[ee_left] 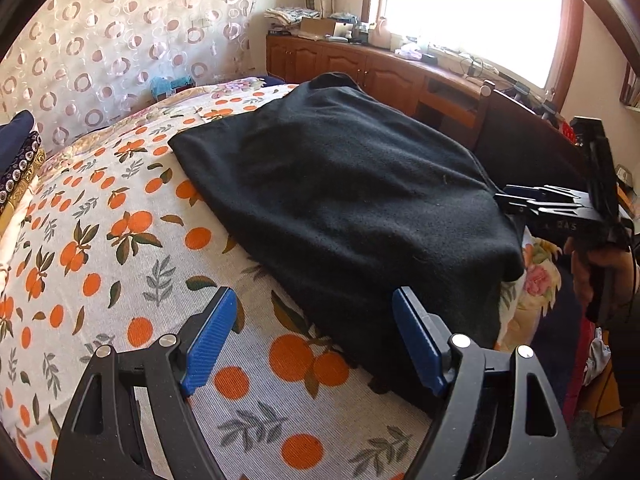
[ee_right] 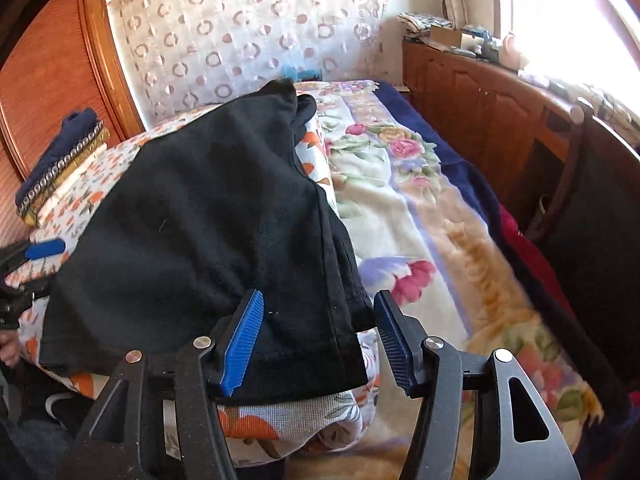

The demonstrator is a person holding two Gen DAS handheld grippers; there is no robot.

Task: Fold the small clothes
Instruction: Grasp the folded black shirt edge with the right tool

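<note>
A black garment (ee_left: 344,196) lies spread on a white cloth with orange fruit print (ee_left: 100,240) on the bed. It also shows in the right wrist view (ee_right: 208,216). My left gripper (ee_left: 316,340) is open and empty, its jaws straddling the garment's near left edge just above the cloth. My right gripper (ee_right: 318,340) is open, its jaws on either side of the garment's near right hem corner, not closed on it. The right gripper (ee_left: 560,204) also shows in the left wrist view at the garment's right edge. The left gripper's blue fingertips (ee_right: 44,249) show at the far left.
A stack of folded clothes (ee_right: 60,168) sits on the bed's far left corner. A floral blanket (ee_right: 420,200) covers the bed's right side. A wooden cabinet (ee_left: 360,68) with clutter runs under the window. A patterned curtain (ee_left: 120,40) hangs behind the bed.
</note>
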